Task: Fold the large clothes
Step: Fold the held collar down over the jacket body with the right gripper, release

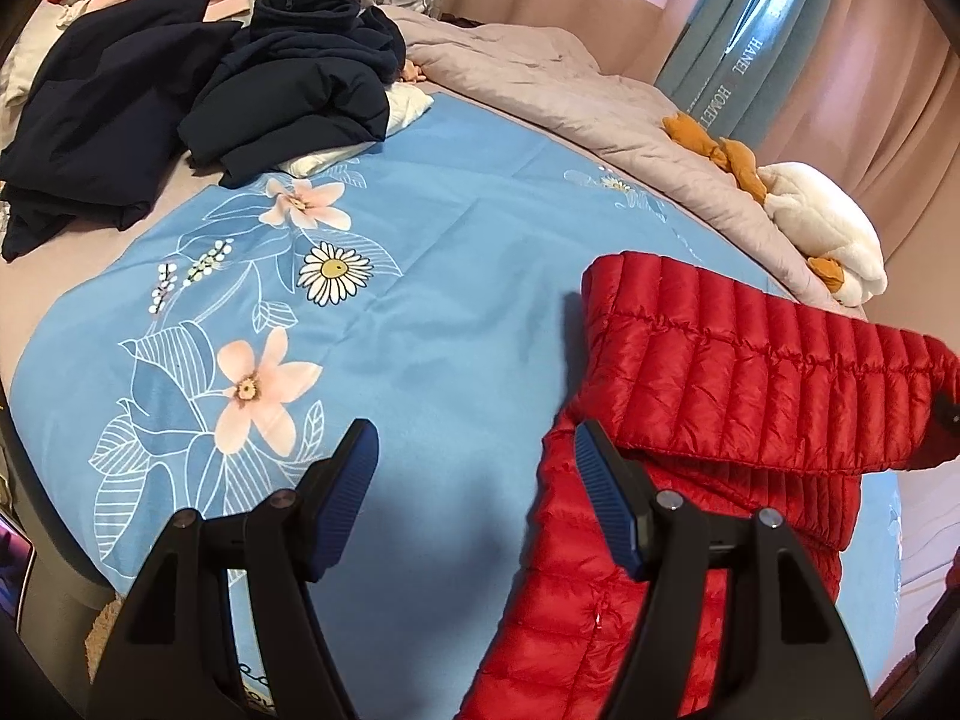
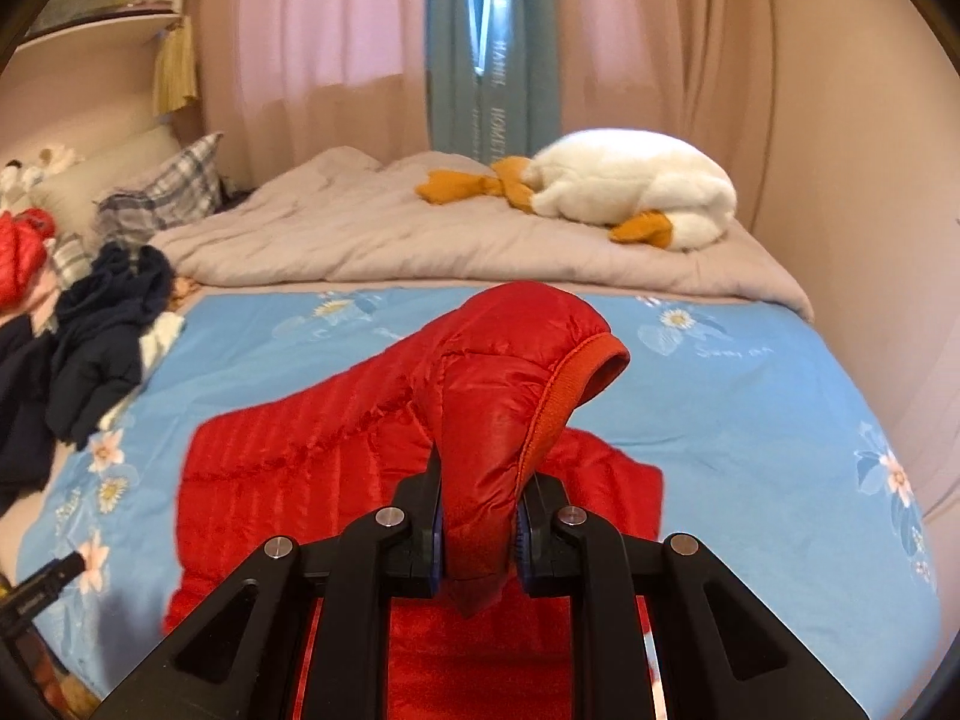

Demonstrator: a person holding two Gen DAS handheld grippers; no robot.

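My right claw [image 2: 480,531] is clenched on a sleeve cuff of the red puffer jacket [image 2: 336,462], lifting it above the blue floral bedsheet [image 1: 456,324]. My left claw [image 1: 474,504] hangs released, seemingly just off the jacket's edge.

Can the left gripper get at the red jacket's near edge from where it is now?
Probably yes. The left gripper is open, and one finger already sits at the edge of the red jacket, with only blue sheet between. The right gripper holds the cuff.
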